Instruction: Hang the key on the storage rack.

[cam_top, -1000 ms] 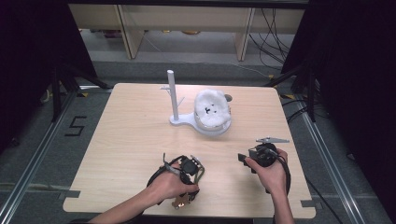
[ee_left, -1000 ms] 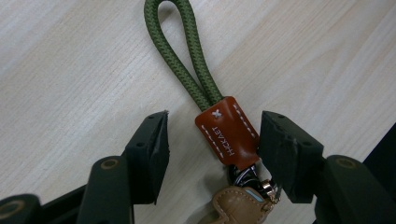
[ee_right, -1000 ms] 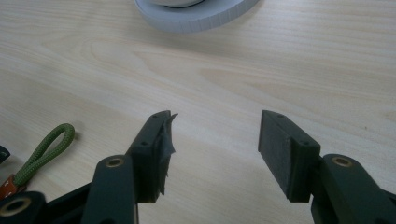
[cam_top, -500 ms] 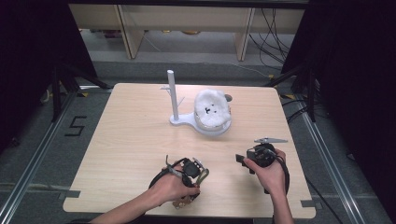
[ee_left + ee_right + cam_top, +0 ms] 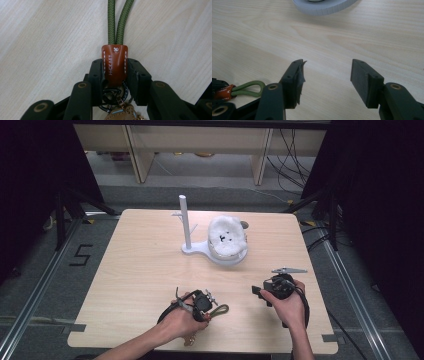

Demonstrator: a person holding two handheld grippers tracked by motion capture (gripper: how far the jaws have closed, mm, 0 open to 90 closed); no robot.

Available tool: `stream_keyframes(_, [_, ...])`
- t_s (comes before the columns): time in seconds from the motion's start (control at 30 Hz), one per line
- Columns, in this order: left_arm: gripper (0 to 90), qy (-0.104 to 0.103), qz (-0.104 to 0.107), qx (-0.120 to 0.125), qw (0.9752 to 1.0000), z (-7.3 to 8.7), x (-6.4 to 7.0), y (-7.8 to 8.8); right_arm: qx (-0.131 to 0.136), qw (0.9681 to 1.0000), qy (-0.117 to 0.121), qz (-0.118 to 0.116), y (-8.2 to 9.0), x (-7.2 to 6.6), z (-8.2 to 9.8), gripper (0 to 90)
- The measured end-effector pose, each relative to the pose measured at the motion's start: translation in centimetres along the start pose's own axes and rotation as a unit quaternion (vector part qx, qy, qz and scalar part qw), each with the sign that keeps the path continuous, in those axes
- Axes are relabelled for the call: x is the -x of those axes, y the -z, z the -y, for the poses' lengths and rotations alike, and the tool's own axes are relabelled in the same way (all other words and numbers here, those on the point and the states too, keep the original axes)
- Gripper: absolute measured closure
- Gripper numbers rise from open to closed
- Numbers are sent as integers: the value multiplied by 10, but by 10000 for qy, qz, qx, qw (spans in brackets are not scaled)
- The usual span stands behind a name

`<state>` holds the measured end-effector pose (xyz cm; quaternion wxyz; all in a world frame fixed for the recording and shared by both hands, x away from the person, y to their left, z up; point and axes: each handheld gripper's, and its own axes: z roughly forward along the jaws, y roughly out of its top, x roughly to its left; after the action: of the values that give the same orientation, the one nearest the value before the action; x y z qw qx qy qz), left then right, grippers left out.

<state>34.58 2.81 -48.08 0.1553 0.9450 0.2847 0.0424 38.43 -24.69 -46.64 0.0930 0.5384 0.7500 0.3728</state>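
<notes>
Work in hand: a keychain (image 5: 114, 65), made of a green cord loop (image 5: 219, 310), a brown leather tab and black rings, is being picked up from the table (image 5: 135, 265); hanging it on the white stand (image 5: 186, 225) is judged the likely aim.

Left gripper (image 5: 202, 301): the jaws have just been closing, with the leather tab between them. In the left gripper view both pads are pressed against the sides of the tab, so the keychain is gripped by its tab.

Keychain position: it is lying low at the near edge of the table, in front of the left hand (image 5: 180, 320). The cord loop is stretched out flat on the wood, away from the jaws; rings and a tan charm are bunched under them.

Right gripper (image 5: 325, 82): the jaws are held wide apart with nothing between them, above bare wood. It is kept idle to the right of the keychain, near but apart.

Stand: an upright post with short pegs on a white base, well apart from the keychain, at the middle of the table. A white fluffy item (image 5: 226, 238) is resting on the base.

Done: grasp is secured, as judged.

Left: lift, carry to the stand, hang on a peg, release; none is begun.
</notes>
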Motion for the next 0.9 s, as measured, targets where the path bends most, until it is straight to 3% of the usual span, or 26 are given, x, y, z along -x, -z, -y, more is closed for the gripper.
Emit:
stream_keyframes(0.27, [682, -107, 199, 282, 9993, 9, -7, 1, 2, 10000, -18, -9, 1, 1, 0, 450])
stream_keyframes(0.33, [683, -41, 257, 383, 9989, 13, -10, 1, -34, 9999, -107, 68, 2, 1, 0, 451])
stream_keyframes(0.43, [684, 12, 353, 600, 9976, 18, -15, 5, 56, 9999, -36, 122, 3, 2, 0, 452])
stream_keyframes(0.5, [684, 201, 403, 965, 9943, 22, -17, 7, 116, 9999, -21, 108, 1, 3, 0, 452])
stream_keyframes(0.57, [685, 122, 448, 1073, 9931, 25, -22, 10, 81, 9999, -105, 80, 2, 3, 1, 452])
stream_keyframes(0.67, [685, 23, 516, 1279, 9904, 31, -28, 16, 139, 9998, -26, 149, 1, 3, 1, 452])
stream_keyframes(0.77, [685, -72, 489, 1536, 9869, 37, -33, 22, 220, 9997, 13, 43, 0, 4, 2, 452])
stream_keyframes(0.83, [686, -73, 551, 1757, 9829, 42, -36, 25, 219, 9997, -17, 85, 0, 4, 2, 452])
stream_keyframes(0.9, [686, 253, 612, 2221, 9728, 46, -34, 25, 226, 9996, 11, 148, 1, 4, 2, 452])
